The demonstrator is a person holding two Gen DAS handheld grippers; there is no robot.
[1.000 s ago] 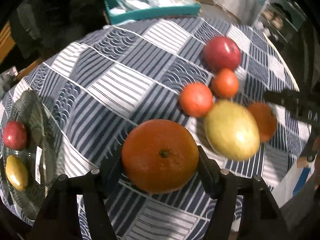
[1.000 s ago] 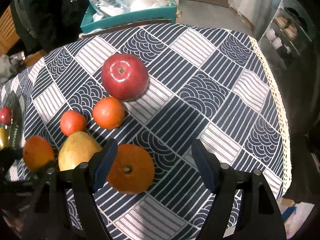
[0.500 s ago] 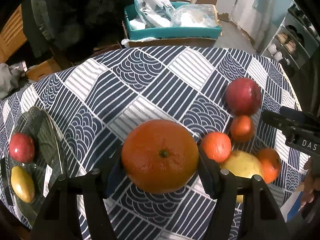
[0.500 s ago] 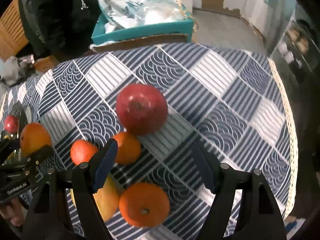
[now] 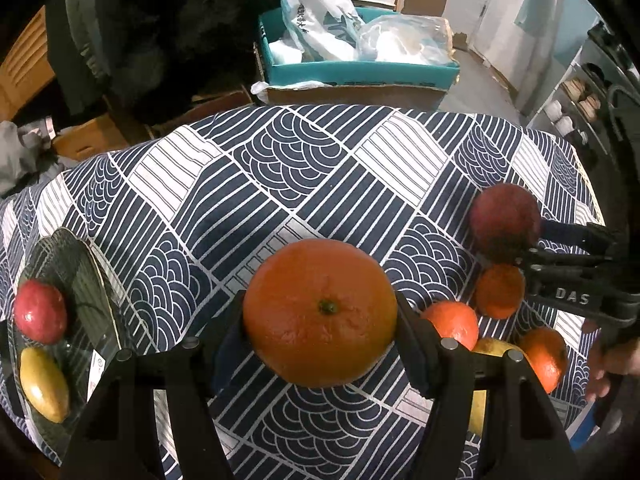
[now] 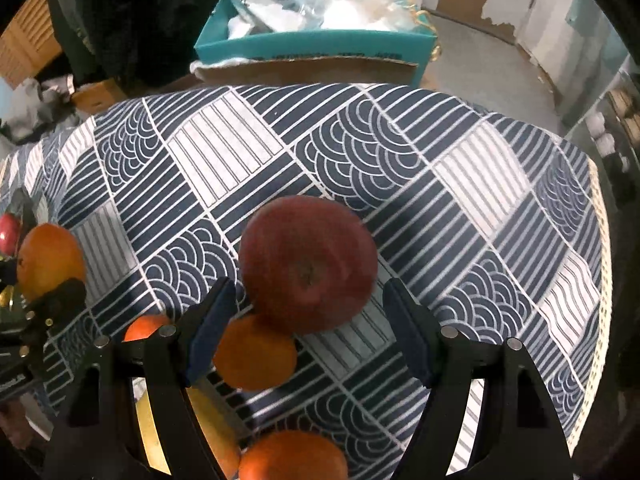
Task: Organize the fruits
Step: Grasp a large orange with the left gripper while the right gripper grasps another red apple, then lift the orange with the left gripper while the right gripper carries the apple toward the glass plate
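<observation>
The white letters "DAS" are printed on the black body of the right gripper (image 5: 532, 236). The white plastic bag (image 5: 316, 16) in the teal box (image 5: 360, 72) carries dark print too blurred to read.

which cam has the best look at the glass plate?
Left wrist. The glass plate sits at the left edge of that view, with a red fruit and a yellow fruit on it. Right wrist catches only a dark sliver of it at the far left, partly hidden by the left tool and its orange.
</observation>
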